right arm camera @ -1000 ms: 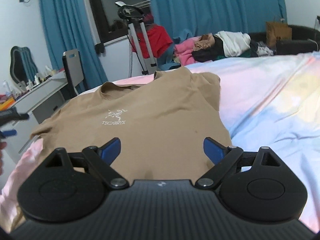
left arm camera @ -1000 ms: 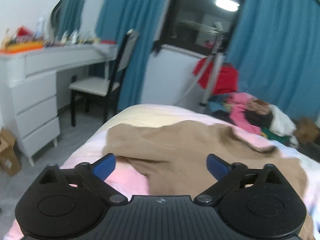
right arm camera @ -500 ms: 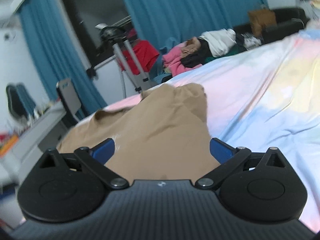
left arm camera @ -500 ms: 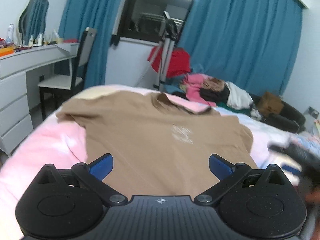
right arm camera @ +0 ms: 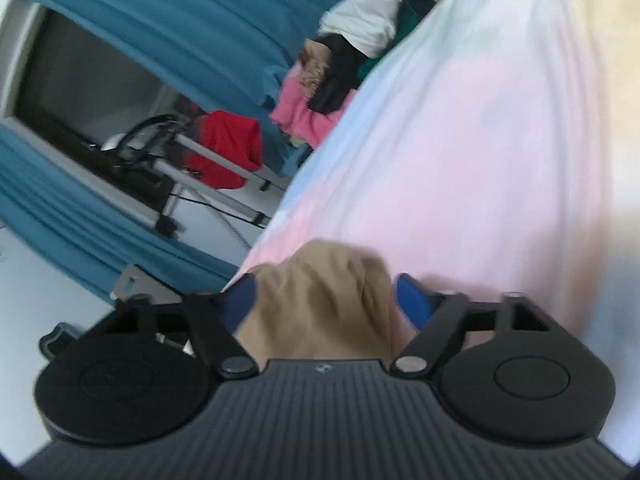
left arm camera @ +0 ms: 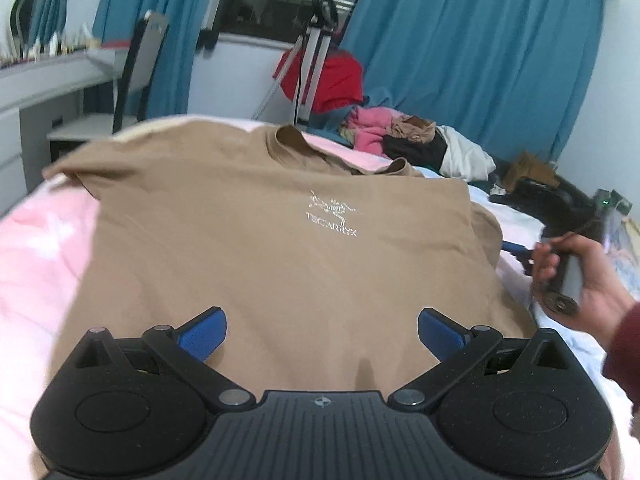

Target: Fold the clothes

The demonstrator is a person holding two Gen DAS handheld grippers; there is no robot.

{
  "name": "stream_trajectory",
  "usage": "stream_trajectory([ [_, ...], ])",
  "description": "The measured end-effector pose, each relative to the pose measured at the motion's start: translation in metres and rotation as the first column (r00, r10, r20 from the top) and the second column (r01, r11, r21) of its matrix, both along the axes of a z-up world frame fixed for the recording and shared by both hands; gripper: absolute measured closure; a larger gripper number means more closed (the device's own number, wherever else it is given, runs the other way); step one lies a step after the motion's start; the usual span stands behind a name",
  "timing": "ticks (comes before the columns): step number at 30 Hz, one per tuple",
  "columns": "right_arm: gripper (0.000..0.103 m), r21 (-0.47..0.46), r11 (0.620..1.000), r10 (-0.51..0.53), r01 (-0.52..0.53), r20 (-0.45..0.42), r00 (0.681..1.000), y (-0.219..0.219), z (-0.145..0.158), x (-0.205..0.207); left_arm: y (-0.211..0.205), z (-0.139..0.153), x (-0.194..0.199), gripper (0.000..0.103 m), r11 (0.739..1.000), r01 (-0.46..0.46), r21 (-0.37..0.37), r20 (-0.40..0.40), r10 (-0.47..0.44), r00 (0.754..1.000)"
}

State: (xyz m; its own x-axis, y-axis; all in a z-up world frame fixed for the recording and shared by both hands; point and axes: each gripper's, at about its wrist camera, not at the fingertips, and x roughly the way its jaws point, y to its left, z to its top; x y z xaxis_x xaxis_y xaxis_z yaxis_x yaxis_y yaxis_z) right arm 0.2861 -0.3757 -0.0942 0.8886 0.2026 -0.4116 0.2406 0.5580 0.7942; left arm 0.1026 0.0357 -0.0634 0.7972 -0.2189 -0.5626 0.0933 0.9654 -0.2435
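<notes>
Tan cotton covers the middle of the bed point(left arm camera: 36, 248): a T-shirt point(left arm camera: 280, 248) lies spread front-up on the pink and pale-blue sheet, its white chest logo point(left arm camera: 331, 216) readable, collar toward the far edge and one sleeve reaching left toward a white desk point(left arm camera: 44, 76) and a black chair point(left arm camera: 132, 68). The left gripper point(left arm camera: 322, 334) hovers over the shirt's near hem, blue-padded fingers point(left arm camera: 204, 330) spread wide and holding nothing. Behind the bed, a metal stand point(left arm camera: 308, 60) draped with a red garment point(left arm camera: 332, 80) rises before teal curtains point(left arm camera: 472, 52), beside a heap of pink, black and white clothes point(left arm camera: 404, 140). At the shirt's right edge, the person's right hand point(left arm camera: 576, 280) grips the handle of the right gripper point(right arm camera: 322, 298). Its own tilted, blurred view shows its blue fingers point(right arm camera: 412, 300) parted on either side of a bunched fold of the tan fabric, apparently the right sleeve; whether they touch the cloth cannot be told.
</notes>
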Motion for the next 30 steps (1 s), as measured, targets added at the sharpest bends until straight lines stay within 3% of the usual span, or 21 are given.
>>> stream_trajectory([
  [2,0.043,-0.046,0.999,0.028,-0.030,-0.043,0.999,0.006,-0.003,0.023,0.001,-0.007,0.011,0.000,1.000,0.002,-0.005,-0.019,-0.002,1.000],
  [3,0.059,-0.095,0.995,0.037,-0.042,-0.051,0.998,0.011,0.000,0.028,0.002,-0.010,0.015,0.000,1.000,-0.005,-0.008,-0.028,0.004,1.000],
  [5,0.081,-0.212,0.976,0.048,-0.055,-0.035,0.998,0.024,0.009,0.030,0.005,-0.012,0.022,0.000,0.999,-0.021,-0.025,-0.041,0.020,0.999],
  [8,0.085,-0.381,0.914,0.162,-0.141,0.023,0.987,0.059,0.023,0.019,0.017,-0.007,0.023,0.000,0.997,-0.047,-0.066,-0.029,0.045,0.999],
  [11,0.085,-0.597,0.754,0.339,-0.272,-0.001,0.941,0.115,0.028,0.002,0.029,0.000,0.017,0.000,0.993,-0.076,-0.087,-0.003,0.076,0.997],
  [13,0.085,-0.670,0.658,0.433,-0.343,-0.037,0.901,0.147,0.024,-0.014,0.036,0.004,0.012,0.000,0.991,-0.089,-0.101,0.006,0.090,0.996],
  [15,0.083,-0.688,0.614,0.484,-0.387,-0.060,0.873,0.167,0.021,-0.028,0.042,0.008,0.008,0.000,0.989,-0.099,-0.109,0.016,0.102,0.995],
  [18,0.082,-0.693,0.588,0.524,-0.417,-0.066,0.849,0.178,0.018,-0.045,0.048,0.012,0.004,0.000,0.988,-0.109,-0.108,0.030,0.113,0.993],
  [19,0.079,-0.690,0.587,0.536,-0.423,-0.060,0.842,0.178,0.019,-0.049,0.050,0.013,0.002,0.000,0.988,-0.111,-0.107,0.033,0.115,0.993],
  [21,0.065,-0.674,0.597,0.561,-0.436,-0.038,0.827,0.173,0.024,-0.056,0.051,0.013,0.001,0.000,0.987,-0.115,-0.114,0.029,0.119,0.992],
  [23,0.038,-0.643,0.628,0.577,-0.438,0.008,0.816,0.164,0.030,-0.062,0.050,0.011,0.000,0.000,0.985,-0.117,-0.123,0.019,0.120,0.993],
  [26,0.033,-0.540,0.745,0.544,-0.390,0.155,0.825,0.138,0.038,-0.062,0.047,0.008,-0.001,0.000,0.986,-0.114,-0.118,0.013,0.116,0.993],
  [30,0.034,-0.409,0.874,0.386,-0.264,0.252,0.888,0.096,0.039,-0.058,0.044,0.003,0.002,0.000,0.986,-0.115,-0.118,0.003,0.116,0.993],
])
